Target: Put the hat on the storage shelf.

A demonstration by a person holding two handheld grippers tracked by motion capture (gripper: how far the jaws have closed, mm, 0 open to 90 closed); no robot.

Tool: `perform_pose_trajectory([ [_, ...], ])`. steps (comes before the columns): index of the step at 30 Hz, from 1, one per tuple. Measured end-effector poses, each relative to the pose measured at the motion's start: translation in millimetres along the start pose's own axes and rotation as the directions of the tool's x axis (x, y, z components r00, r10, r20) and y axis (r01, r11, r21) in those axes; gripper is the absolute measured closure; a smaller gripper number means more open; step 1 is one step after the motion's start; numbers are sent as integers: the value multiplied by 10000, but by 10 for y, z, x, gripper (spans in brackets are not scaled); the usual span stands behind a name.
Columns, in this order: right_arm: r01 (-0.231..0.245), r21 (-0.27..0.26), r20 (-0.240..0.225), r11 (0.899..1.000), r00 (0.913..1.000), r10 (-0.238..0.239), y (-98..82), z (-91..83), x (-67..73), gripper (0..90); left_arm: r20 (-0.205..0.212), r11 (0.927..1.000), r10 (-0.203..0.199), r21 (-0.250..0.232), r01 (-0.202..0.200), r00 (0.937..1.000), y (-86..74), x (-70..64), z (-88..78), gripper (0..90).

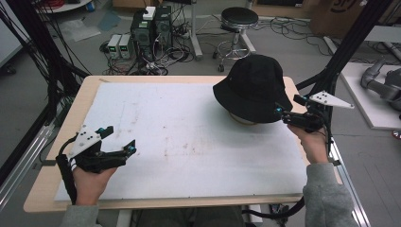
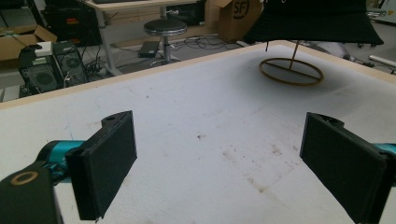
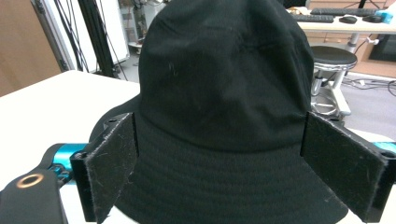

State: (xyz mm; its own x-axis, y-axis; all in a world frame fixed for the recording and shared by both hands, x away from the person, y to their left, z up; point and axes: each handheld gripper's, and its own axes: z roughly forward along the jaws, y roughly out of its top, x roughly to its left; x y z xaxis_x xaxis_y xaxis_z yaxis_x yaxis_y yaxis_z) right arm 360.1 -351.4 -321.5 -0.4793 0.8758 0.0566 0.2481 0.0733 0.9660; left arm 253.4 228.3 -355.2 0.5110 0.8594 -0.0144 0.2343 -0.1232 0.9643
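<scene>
Looking down in high view: black bucket hat [image 1: 251, 87] on stand, upper right of white table [image 1: 179, 137]; right gripper [image 1: 282, 115] at brim, left gripper [image 1: 120, 140] lower left, spread wide over bare surface.
Left gripper view: jaws wide, nothing between; ring base [image 2: 291, 71] upper right under hat [image 2: 313, 21].
Right gripper view: jaws wide, flanking hat [image 3: 224, 93] at brim, centre frame; contact unclear.

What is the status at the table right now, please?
Right gripper open at hat brim. Left gripper open, idle. Hat on its stand. Nothing in between.
</scene>
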Motion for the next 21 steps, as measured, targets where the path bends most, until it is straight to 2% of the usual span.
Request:
perform_pose_trajectory([
  [12, 219, -164, 222, 9996, 9995, -215, -202, -69, 127, 112, -38, 10000, -17, 42, 18, 10000, -18, -24, -28, 111],
  [14, 161, 40, 319, 9999, 9994, -162, -236, -79, 164, 112, -80, 10000, -26, 8, 26, 10000, -16, -14, -41, 111],
  [18, 520, -301, 135, 9982, 9986, -516, -355, -122, 237, 112, -139, 10000, -34, 0, 34, 9999, -11, -3, -47, 111],
  [20, 599, -175, 11, 9980, 9982, -599, -360, -118, 230, 112, -147, 10000, -69, -13, 69, 9999, -8, -2, -40, 111],
  [21, 420, -128, 63, 9990, 9991, -419, -360, -135, 216, 112, -159, 10000, -59, 3, 59, 9999, -4, -3, -37, 111],
])
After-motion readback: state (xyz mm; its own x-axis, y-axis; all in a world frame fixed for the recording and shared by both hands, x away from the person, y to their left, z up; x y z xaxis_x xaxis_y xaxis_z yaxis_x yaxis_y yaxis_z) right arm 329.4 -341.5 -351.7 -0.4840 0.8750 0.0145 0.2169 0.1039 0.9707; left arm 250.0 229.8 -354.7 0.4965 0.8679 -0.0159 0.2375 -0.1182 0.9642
